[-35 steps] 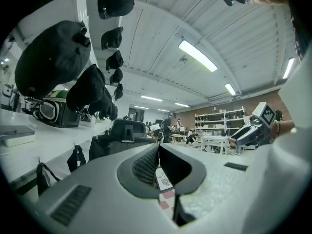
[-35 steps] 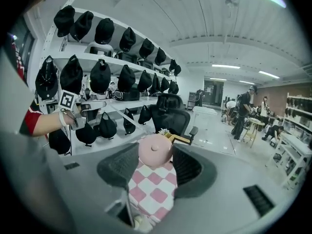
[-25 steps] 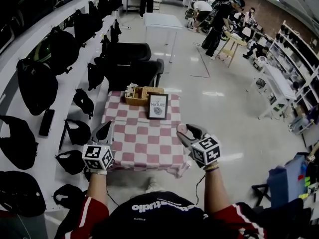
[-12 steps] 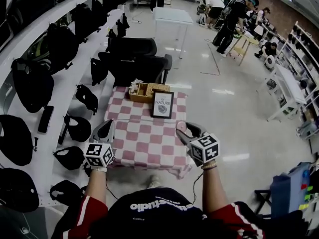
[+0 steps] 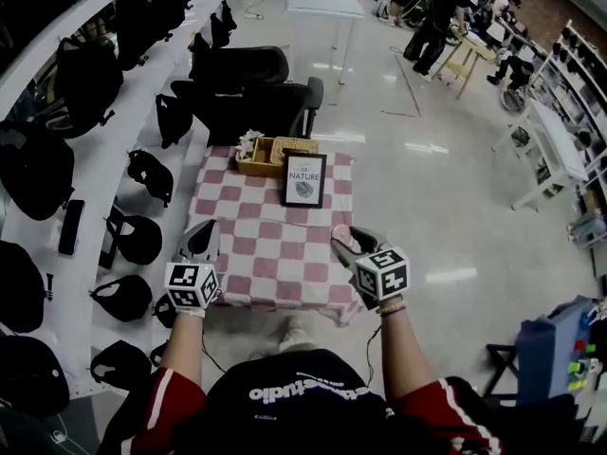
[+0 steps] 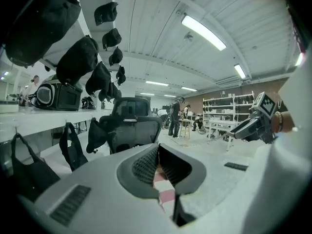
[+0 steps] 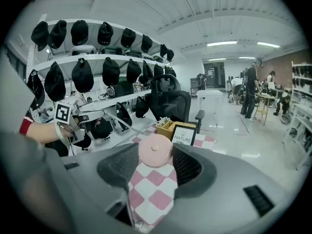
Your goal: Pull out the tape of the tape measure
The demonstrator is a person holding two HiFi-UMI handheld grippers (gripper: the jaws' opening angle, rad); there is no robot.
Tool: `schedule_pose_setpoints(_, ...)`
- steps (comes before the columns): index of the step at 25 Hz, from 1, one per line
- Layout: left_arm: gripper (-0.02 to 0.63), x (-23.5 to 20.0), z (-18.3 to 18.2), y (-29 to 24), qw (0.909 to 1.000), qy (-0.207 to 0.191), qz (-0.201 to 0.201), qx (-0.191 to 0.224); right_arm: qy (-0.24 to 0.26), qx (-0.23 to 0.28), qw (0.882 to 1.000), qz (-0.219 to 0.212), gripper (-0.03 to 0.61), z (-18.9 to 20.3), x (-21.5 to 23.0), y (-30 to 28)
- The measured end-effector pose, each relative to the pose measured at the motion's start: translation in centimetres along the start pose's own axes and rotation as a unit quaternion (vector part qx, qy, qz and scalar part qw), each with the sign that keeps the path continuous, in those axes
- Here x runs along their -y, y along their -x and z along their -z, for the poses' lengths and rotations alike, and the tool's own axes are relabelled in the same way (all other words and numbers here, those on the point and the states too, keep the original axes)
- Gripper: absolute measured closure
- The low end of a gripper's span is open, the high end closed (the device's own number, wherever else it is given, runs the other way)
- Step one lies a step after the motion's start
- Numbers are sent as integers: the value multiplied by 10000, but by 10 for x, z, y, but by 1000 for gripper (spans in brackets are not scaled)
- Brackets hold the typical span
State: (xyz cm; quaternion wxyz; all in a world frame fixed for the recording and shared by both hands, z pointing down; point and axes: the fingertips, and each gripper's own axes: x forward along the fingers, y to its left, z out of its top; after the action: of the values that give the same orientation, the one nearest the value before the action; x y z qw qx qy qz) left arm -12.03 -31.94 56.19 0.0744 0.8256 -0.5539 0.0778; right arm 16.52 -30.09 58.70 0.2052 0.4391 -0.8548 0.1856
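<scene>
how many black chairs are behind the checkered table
2. The near chair stands right behind the table, the far chair just beyond it. More may be hidden farther off.

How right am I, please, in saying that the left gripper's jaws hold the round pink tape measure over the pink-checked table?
Not quite: it is the right gripper whose jaws hold the round pink tape measure over the pink-checked table, as the right gripper view shows. The left gripper's jaws are together and empty.

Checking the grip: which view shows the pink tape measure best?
Right gripper view: the tape measure sits large between its jaws. Head view shows only a small pink edge; left gripper view doesn't show it.
</scene>
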Motion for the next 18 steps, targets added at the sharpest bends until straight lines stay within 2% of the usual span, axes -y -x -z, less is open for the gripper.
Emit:
schedule_pose_setpoints(11,606,-1,40,-42,9994,-30,-44,-335,-269,-393,9986,213,357,42,29,-39)
schedule_pose_setpoints(18,606,-13,75,-67,9966,-83,-237,-779,-372,-663,9969,196,357,62,42,-68)
